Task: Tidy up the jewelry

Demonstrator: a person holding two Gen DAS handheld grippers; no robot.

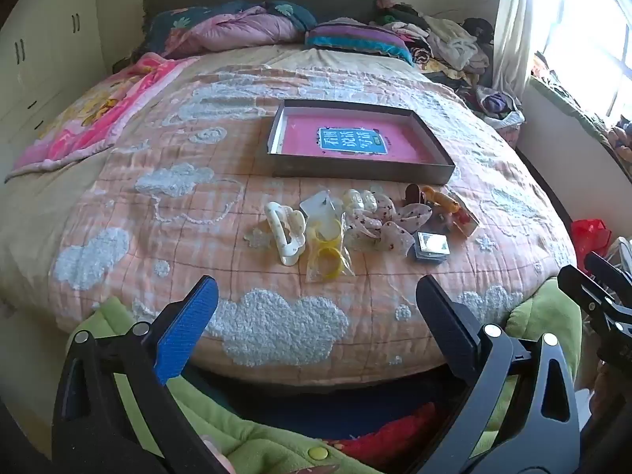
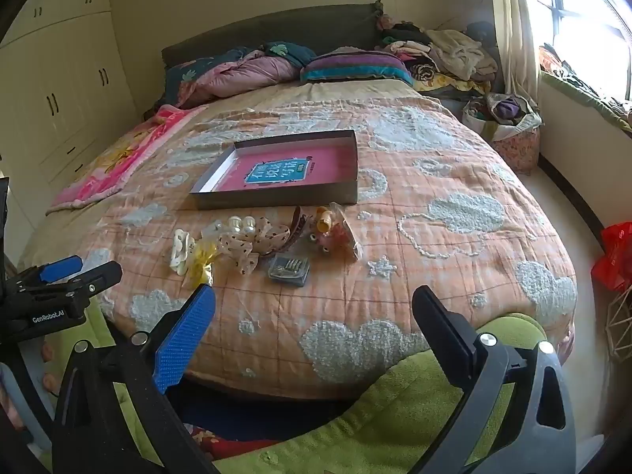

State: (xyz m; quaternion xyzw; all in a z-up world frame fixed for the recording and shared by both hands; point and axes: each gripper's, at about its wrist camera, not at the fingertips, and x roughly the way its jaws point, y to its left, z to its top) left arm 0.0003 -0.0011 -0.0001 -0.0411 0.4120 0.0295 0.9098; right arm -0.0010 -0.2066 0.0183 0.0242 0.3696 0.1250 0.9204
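Note:
A shallow grey box with a pink bottom (image 1: 399, 173) (image 2: 276, 201) lies on the quilted bed. In front of it is a heap of accessories: a white claw clip (image 1: 286, 233) (image 2: 181, 252), yellow rings in a clear bag (image 1: 327, 252) (image 2: 201, 264), a spotted fabric bow (image 1: 385, 223) (image 2: 252, 245), a small clear case (image 1: 432, 247) (image 2: 288, 270), and an orange piece in plastic (image 1: 444, 201) (image 2: 328, 221). My left gripper (image 1: 316, 296) is open, short of the heap. My right gripper (image 2: 314, 308) is open too, nothing between its fingers.
Pillows and bedding (image 1: 252, 27) are piled at the headboard, clothes (image 1: 446, 43) at the far right corner. Wardrobes (image 2: 59, 91) line the left wall. A red bag (image 2: 616, 256) and a basket (image 2: 509, 126) stand on the floor at right. Green fabric (image 2: 395, 414) lies below the grippers.

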